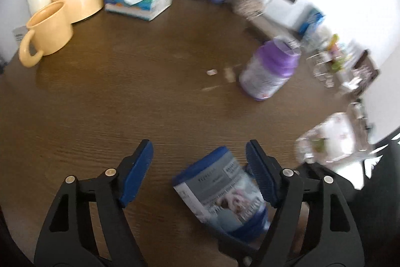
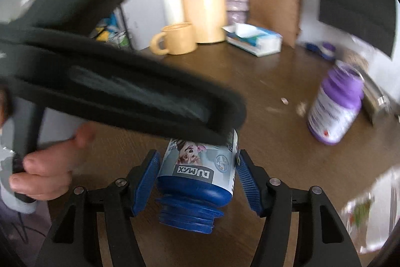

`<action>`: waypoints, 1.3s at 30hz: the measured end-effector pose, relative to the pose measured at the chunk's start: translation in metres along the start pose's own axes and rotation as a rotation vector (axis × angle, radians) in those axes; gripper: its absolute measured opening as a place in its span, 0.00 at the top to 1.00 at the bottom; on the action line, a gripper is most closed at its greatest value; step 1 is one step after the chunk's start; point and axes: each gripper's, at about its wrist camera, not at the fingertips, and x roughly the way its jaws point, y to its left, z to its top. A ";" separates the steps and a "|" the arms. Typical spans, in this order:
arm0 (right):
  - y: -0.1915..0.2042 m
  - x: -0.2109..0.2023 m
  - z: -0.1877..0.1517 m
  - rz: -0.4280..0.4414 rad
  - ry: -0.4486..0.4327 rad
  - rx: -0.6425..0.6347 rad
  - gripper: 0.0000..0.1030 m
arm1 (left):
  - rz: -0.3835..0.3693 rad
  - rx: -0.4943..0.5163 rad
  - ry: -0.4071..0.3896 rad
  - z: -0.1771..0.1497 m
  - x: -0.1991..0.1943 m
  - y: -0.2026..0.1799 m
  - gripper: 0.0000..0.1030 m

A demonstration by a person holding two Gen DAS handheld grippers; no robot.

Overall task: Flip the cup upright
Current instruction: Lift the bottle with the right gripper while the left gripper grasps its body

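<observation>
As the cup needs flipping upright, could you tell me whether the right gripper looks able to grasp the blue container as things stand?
Probably yes: the right gripper is open with the blue container already between its fingers, though the left gripper's black frame crowds it from above.

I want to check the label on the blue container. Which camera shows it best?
The right wrist view: the blue container fills the centre between the right claw fingers, label upside down, threaded neck near. The left wrist view shows it lower, tilted, partly behind the left claw.

the tabletop (image 1: 125, 96) is dark wood with fine grain, slightly shiny. the blue bottle (image 2: 197, 174) looks like glossy plastic with a paper label. the fingers (image 1: 136, 174) have ribbed blue pads.
</observation>
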 end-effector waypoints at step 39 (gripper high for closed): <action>-0.102 0.010 0.060 0.091 0.253 0.201 0.20 | -0.264 0.018 0.004 0.006 0.017 0.032 0.33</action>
